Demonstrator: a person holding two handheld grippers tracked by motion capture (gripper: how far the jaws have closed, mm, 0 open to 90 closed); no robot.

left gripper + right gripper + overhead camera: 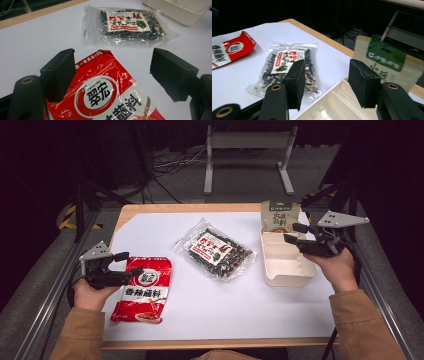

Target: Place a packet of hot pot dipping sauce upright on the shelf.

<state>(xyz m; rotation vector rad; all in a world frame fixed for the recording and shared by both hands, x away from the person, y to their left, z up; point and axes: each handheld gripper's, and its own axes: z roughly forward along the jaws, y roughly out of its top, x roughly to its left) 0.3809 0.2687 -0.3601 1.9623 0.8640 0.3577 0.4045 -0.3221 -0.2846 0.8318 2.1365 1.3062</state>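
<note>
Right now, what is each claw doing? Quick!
Left gripper: open over the red packet, not gripping it.
Right gripper: open and empty above the white tray.

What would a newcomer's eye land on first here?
Most likely the red packet at the white sheet's near left, with the open left gripper at its top edge, jaws either side of its corner. Next, the clear bag of dark dried food lying mid-table. At the right, the open right gripper hovers over the cream tray, and a tan-and-green pouch stands just behind the tray.
</note>
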